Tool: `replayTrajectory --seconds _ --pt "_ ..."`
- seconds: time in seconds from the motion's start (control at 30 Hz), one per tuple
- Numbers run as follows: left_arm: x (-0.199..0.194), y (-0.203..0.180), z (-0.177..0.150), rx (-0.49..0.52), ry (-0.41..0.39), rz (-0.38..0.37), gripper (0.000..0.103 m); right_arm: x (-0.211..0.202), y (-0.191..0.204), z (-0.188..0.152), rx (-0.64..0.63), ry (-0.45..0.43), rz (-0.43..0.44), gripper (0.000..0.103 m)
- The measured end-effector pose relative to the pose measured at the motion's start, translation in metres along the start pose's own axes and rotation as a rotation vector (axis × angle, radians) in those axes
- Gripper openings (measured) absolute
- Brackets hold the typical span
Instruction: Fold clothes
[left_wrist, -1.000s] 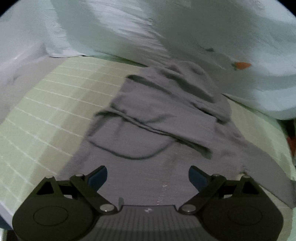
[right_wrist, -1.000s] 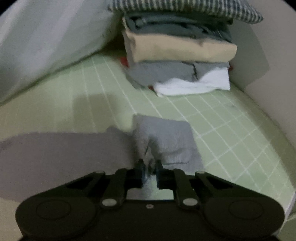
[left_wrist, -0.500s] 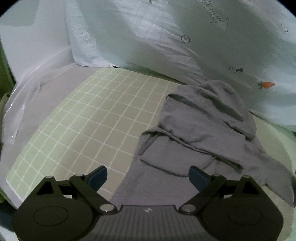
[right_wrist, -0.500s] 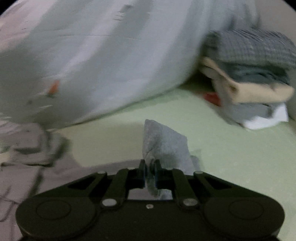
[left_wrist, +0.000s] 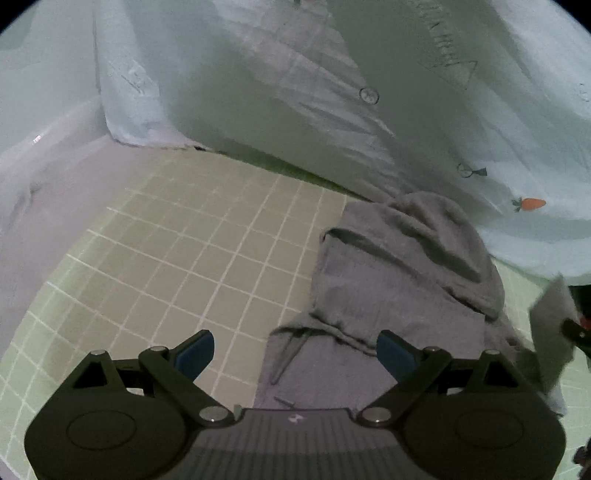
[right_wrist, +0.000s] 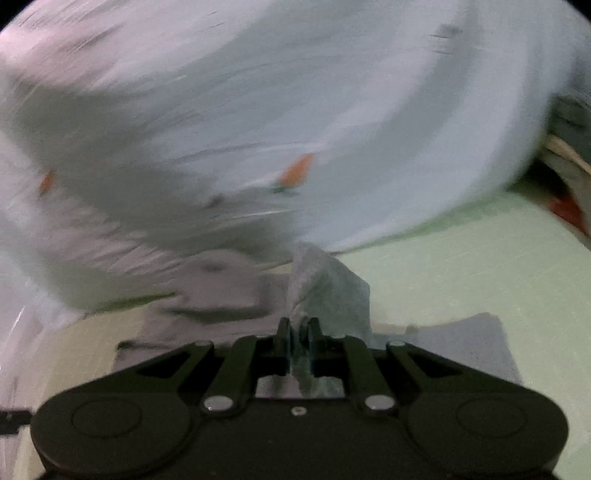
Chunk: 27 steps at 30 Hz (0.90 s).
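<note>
The crumpled grey knit garment lies rumpled on the green gridded surface, barely folded. The right claw is pinched tight on one corner, lifted; the left claw hangs wide, empty, above its near edge. Most folding remains.

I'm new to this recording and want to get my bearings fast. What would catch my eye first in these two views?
First, the crumpled grey garment lying on the green grid mat, right of centre in the left wrist view, with the open left gripper poised over its near edge. Next, the right gripper, shut on a corner of that grey cloth and holding it up. Behind both hangs a pale sheet with carrot prints.
</note>
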<state>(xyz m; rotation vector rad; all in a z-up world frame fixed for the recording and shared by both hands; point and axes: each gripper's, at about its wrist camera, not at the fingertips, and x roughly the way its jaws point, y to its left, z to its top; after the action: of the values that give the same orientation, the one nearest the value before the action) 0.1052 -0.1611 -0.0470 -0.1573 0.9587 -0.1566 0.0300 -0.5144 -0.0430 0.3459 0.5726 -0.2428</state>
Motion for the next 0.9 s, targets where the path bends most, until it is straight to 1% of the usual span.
replayTrajectory --seconds 0.03,0.1,0.17,0.23,0.27,0.37,0.53,0.67,0.8,0.83,0.9 --pt "0.004 0.000 0.001 0.004 0.006 0.000 0.095 0.009 0.011 -0.002 -0.019 0.026 0.010 0.010" --pt "0.010 -0.001 0.002 0.007 0.018 -0.002 0.095 0.025 0.025 -0.008 -0.048 0.088 0.013 0.020" --pt "0.016 -0.002 0.002 -0.003 0.031 -0.003 0.095 0.039 0.031 -0.016 -0.067 0.156 -0.002 0.066" --pt "0.019 -0.004 0.001 -0.006 0.039 -0.002 0.095 0.033 0.029 -0.023 -0.095 0.146 -0.025 0.083" --pt "0.019 -0.008 0.001 0.000 0.040 -0.003 0.095 0.028 0.025 -0.027 -0.107 0.135 -0.039 0.087" --pt "0.020 -0.021 0.000 0.023 0.043 -0.008 0.095 0.018 0.003 -0.035 -0.101 0.143 -0.107 0.089" --pt "0.026 -0.060 0.000 0.116 0.048 -0.015 0.095 -0.002 -0.048 -0.051 0.003 0.152 -0.203 0.090" --pt "0.037 -0.097 0.002 0.188 0.048 -0.030 0.094 -0.009 -0.086 -0.060 0.072 0.163 -0.243 0.091" --pt "0.060 -0.136 0.007 0.255 0.068 -0.069 0.094 -0.006 -0.119 -0.062 0.124 0.166 -0.281 0.092" --pt "0.066 -0.146 0.008 0.276 0.070 -0.082 0.092 -0.004 -0.126 -0.061 0.135 0.164 -0.295 0.092" --pt "0.080 -0.167 0.011 0.323 0.079 -0.114 0.084 0.001 -0.138 -0.058 0.159 0.157 -0.320 0.092"
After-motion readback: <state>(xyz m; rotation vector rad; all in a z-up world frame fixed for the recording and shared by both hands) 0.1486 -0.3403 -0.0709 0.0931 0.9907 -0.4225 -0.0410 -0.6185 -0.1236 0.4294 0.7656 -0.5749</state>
